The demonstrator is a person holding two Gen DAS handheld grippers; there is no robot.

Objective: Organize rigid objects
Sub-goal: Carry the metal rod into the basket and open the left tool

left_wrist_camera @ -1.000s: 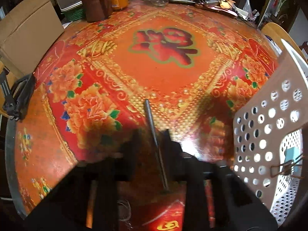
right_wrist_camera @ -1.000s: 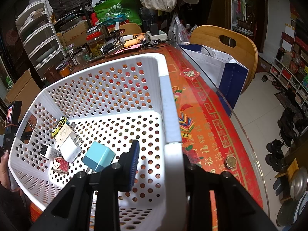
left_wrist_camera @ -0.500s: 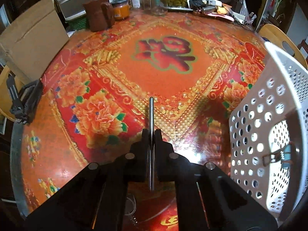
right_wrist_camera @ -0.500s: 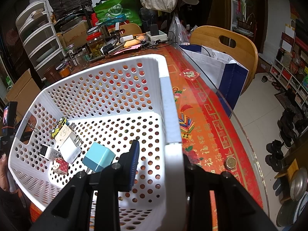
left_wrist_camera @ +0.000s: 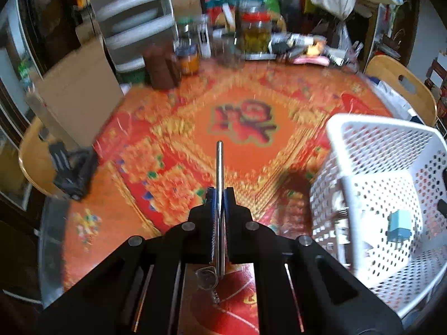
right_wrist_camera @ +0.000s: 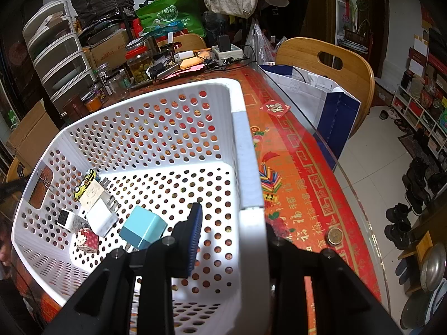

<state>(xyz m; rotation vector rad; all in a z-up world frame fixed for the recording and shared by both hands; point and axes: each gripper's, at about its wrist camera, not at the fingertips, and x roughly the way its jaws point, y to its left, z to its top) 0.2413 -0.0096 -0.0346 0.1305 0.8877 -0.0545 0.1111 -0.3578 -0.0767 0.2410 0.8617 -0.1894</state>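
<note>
Clamping a thin metal rod (left_wrist_camera: 220,195) that points to 12 o'clock, the left gripper (left_wrist_camera: 220,195) hovers above the red floral tablecloth (left_wrist_camera: 156,173), higher than a second ago. The right gripper (right_wrist_camera: 226,223) stays clamped on the white perforated basket (right_wrist_camera: 245,167) wall; that basket sits at the rod's 3 o'clock, and cluttered jars (left_wrist_camera: 255,32) stand at 12 o'clock.

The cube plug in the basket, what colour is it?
The cube plug is light blue with a darker teal side, lying in the white basket. The right wrist view shows it best.

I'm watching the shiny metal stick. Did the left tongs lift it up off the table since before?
Yes. The left tongs raised the metal stick; earlier it lay on the red tablecloth, which now looks farther below.
</note>
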